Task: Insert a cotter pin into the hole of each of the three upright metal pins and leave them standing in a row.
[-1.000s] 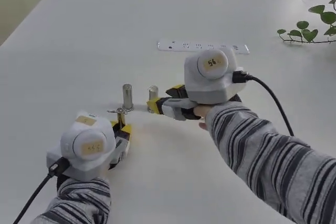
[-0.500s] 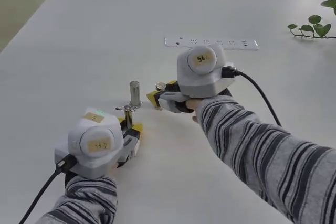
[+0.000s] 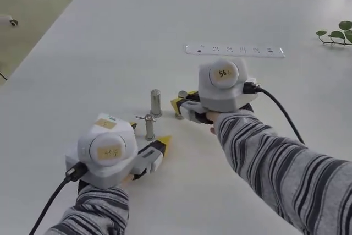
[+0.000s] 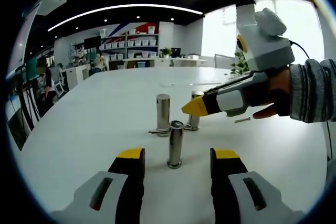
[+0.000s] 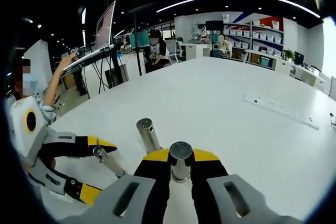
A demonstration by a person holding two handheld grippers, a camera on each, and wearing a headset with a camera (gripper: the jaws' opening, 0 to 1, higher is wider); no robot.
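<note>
Three upright metal pins stand close together on the white table (image 3: 110,42). The nearest pin (image 3: 149,127) (image 4: 175,142) has a cotter pin (image 4: 160,129) through its top hole. It stands just ahead of my left gripper (image 3: 149,134) (image 4: 177,155), whose jaws are open and apart from it. The middle pin (image 3: 156,102) (image 5: 148,134) stands free with nothing in it. My right gripper (image 3: 176,104) (image 5: 181,157) is shut on the third pin (image 3: 182,98) (image 5: 180,160), gripping its lower part. A loose cotter pin (image 4: 242,120) lies on the table beyond the right gripper.
A white power strip (image 3: 235,51) (image 5: 281,107) lies behind the pins. A green plant sprig (image 3: 335,32) reaches in at the far right edge. The table's left edge (image 3: 38,42) drops to the floor. A person sits far off at desks (image 5: 155,45).
My left gripper has opened and let go of the nearest pin, which stands free with its cotter pin. The right gripper stays on the third pin. The head camera shifted.
</note>
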